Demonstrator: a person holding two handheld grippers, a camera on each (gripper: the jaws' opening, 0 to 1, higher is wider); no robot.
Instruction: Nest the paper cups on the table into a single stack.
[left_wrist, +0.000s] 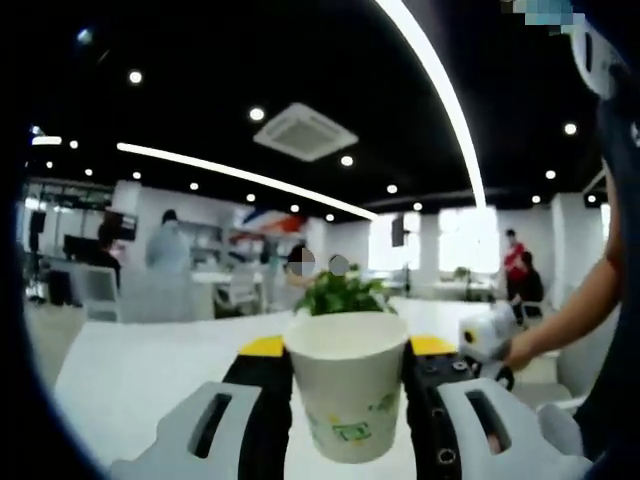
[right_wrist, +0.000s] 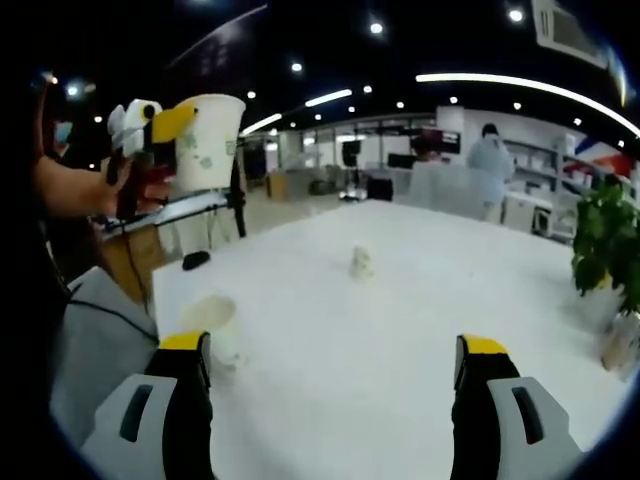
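My left gripper (left_wrist: 347, 352) is shut on a white paper cup (left_wrist: 348, 395) with a green print. The cup stands upright between the yellow-tipped jaws, mouth up. In the right gripper view, the left gripper (right_wrist: 200, 128) holds this held cup (right_wrist: 210, 160) high above the table's left end. My right gripper (right_wrist: 335, 350) is open wide over the white table (right_wrist: 420, 300) with nothing between its jaws. A second paper cup (right_wrist: 212, 322) stands upright just beyond its left jaw. A third small cup (right_wrist: 361, 262) sits farther out on the table.
A person's hand holds the right gripper (left_wrist: 485, 335) at the right of the left gripper view. A potted plant (right_wrist: 605, 240) stands at the table's right edge. A small black object (right_wrist: 196, 260) lies near the far left corner. People and desks fill the office behind.
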